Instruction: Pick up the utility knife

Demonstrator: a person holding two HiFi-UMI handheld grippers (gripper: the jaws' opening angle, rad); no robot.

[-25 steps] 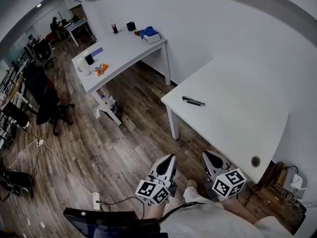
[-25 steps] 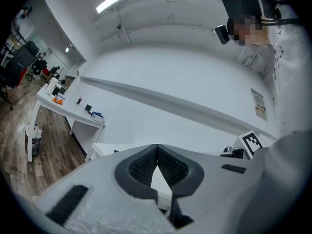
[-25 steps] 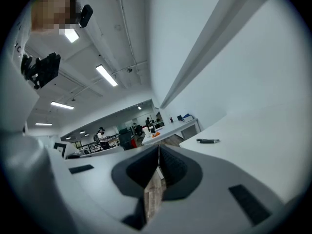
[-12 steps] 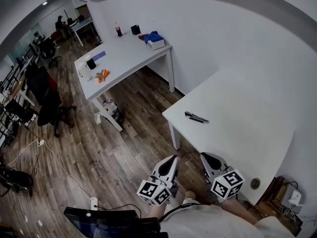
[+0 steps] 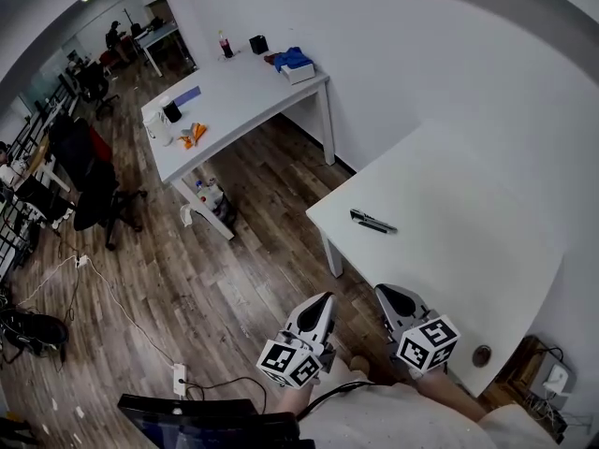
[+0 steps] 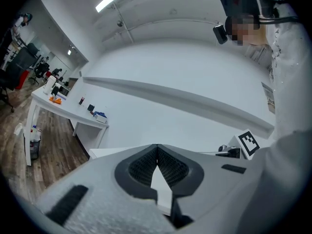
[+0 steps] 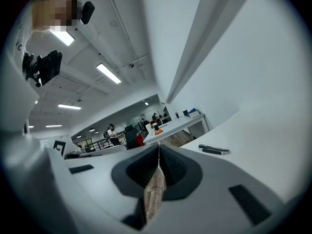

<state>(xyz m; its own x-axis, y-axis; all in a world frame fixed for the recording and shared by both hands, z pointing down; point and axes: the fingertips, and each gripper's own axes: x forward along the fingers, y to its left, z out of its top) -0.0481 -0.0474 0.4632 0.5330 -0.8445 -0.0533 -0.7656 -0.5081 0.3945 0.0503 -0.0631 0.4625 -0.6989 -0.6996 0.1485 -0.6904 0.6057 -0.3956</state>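
The utility knife (image 5: 372, 221) is seen lying flat on the near white table (image 5: 459, 251), close to that table's left edge and well apart from both grippers. In the right gripper view the same utility knife (image 7: 213, 149) is shown on the tabletop beyond the jaws and to their right, with nothing touching it.

The left gripper (image 5: 321, 299) and the right gripper (image 5: 385, 292) are held side by side low in the head view. The left one is held over the wooden floor (image 5: 243, 251) and the right one at the near edge of the table. Both are pointed roughly level towards the table.

In the left gripper view the jaws of the left gripper (image 6: 157, 147) are closed tip to tip, and nothing is gripped between them. In the right gripper view the jaws of the right gripper (image 7: 159, 147) are likewise pressed together and empty. The marker cube (image 6: 248, 143) of the right gripper is caught at the right of the left gripper view.

A round cable grommet (image 5: 482, 354) is set in the near corner of the table.

Farther off, a second white table (image 5: 239, 96) is seen, on which an orange item (image 5: 193, 135), a blue item (image 5: 291, 58) and a bottle (image 5: 226, 45) are placed. A black office chair (image 5: 94, 195) is stood at the left, and a power strip (image 5: 179, 379) is laid on the floor near the left gripper.
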